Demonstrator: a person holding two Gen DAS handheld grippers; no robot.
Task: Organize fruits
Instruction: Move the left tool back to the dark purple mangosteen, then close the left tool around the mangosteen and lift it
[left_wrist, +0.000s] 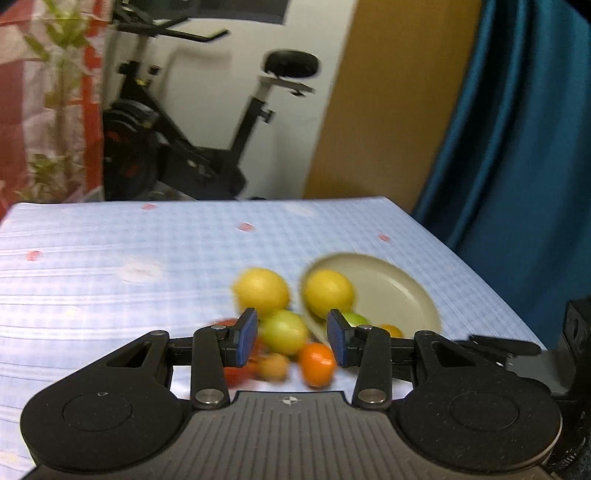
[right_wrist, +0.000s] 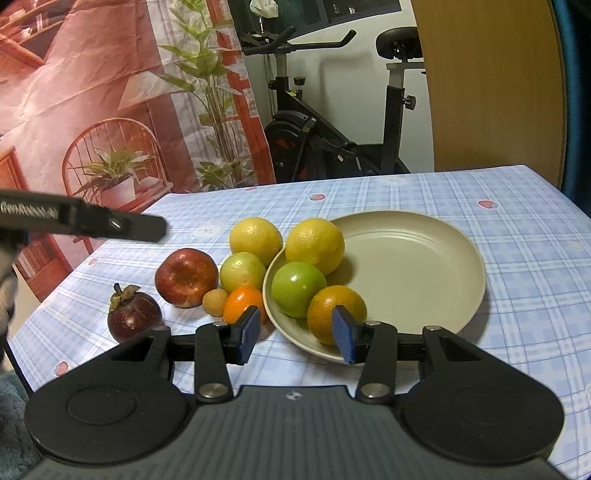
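So the fruit is split between the plate (right_wrist: 424, 266) and the checked tablecloth (right_wrist: 517, 258) right now. On the plate's left side: a yellow citrus (right_wrist: 314, 245), a green fruit (right_wrist: 298, 290) and a dull orange (right_wrist: 334, 315), all bunched and touching. The right half of the plate is bare. Just off its left rim on the cloth sit another yellow citrus (right_wrist: 255, 240), a second green fruit (right_wrist: 243, 271), a small bright orange (right_wrist: 243, 303), a little tan round fruit (right_wrist: 215, 302), then a red apple (right_wrist: 186, 277), and furthest out a dark mangosteen (right_wrist: 133, 321), a bit apart from the rest.

Right gripper (right_wrist: 295, 338) hangs low just in front of the plate's near rim, fingers spread with nothing between the pads. Left gripper (left_wrist: 291, 341) looks the same, blue pads apart and empty, aimed at the loose cluster, though its view is smeared so I wouldn't swear to details. Its arm also shows as a blurry black bar at the left of the right wrist view.

My read: partway through, three fruits in and six to go, and we're between picks. Next move probably wants the left one to settle over something on the outside of the pile, like the small orange or the apple, since the middle ones are wedged together and a nudge could send them rolling
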